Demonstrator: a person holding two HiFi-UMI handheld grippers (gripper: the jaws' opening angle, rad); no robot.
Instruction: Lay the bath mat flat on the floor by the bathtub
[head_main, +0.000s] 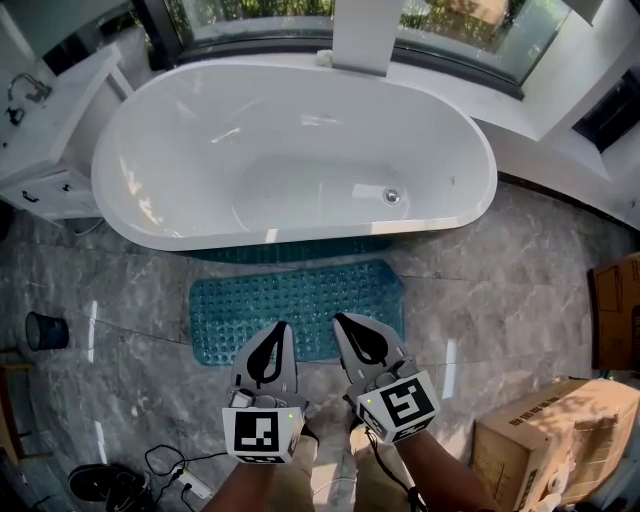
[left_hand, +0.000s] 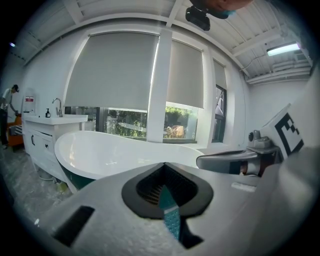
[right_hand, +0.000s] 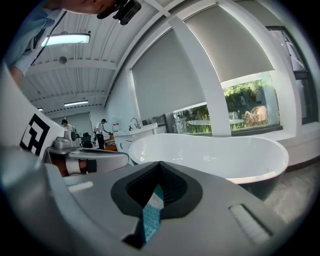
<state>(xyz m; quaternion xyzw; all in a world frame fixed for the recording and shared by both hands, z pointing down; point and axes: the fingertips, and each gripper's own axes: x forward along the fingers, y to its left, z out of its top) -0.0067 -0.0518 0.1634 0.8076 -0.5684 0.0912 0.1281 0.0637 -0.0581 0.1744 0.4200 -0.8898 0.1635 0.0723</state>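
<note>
**Item: bath mat (head_main: 300, 310).** Teal, studded, oblong. It lies spread on the grey stone floor (head_main: 500, 300) just beside the bathtub (head_main: 290, 150), with its long side running along the tub's near wall. No fold, curl or raised corner shows in the head view, though the near edge is partly hidden behind the two tools.

**Item: left tool (head_main: 276, 338).** The jaws are pressed together with nothing pinched. It hangs over the mat's near edge. In the left gripper view the closed tips (left_hand: 162, 172) leave only a narrow slit, and a strip of the mat (left_hand: 171, 220) shows through it further down.

**Item: right tool (head_main: 347, 328).** The jaws are likewise pressed together and empty, and it sits side by side with the left tool. The right gripper view shows the same closed tips (right_hand: 159, 170), with a sliver of teal (right_hand: 150, 217) visible through the gap.

**Item: bathtub.** White, oval and empty, with its drain to the right. Both gripper views look about level with the rim (left_hand: 115, 150) (right_hand: 215, 155), so the tools appear to be held well clear of the floor.

**Status of task.** Judged complete, or very nearly so: the mat is down, flat and by the tub, and neither tool holds it. What may be left is a check of the hidden near edge, then smoothing or squaring it to the tub if it proves uneven.

**Other stock.** Cardboard box (head_main: 550, 440) on the floor at the right, well apart from the mat.
</note>
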